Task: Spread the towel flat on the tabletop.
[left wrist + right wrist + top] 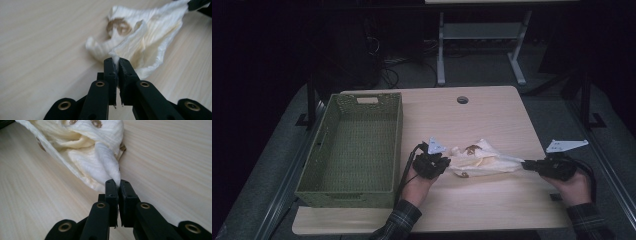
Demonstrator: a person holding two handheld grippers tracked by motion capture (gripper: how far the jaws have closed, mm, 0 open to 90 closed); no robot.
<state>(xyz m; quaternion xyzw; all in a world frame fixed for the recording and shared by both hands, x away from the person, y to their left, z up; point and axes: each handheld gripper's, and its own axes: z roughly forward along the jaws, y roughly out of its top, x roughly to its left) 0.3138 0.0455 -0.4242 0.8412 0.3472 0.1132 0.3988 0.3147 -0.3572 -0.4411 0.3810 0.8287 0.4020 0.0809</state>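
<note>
Olive-green plastic, pierced all over with small holes, makes up the long rectangular basket point(353, 150) at the left of the pale wood-grain table point(492, 115); a slot handle is cut into its far wall.

Just right of the basket, the left gripper point(443, 161) is held low over the tabletop, a grey three-cornered plate on top of it. In the left gripper view its black jaws are seen pressed nearly together, with a thin edge of the cloth point(140, 35) pinched between the pads.

The cloth point(479, 157) lies on the table between the two grippers. It is cream-coloured, crinkled and finely ribbed, printed with small brown shapes, and it is bunched at its left end and drawn out to a narrow point at its right.

At the right, that twisted point is clamped in the right gripper point(526, 164), whose jaws are likewise almost fully closed in the right gripper view, a rolled white corner of the cloth point(100, 147) gripped between them. A round hole point(462, 99) is set into the far part of the table.
</note>
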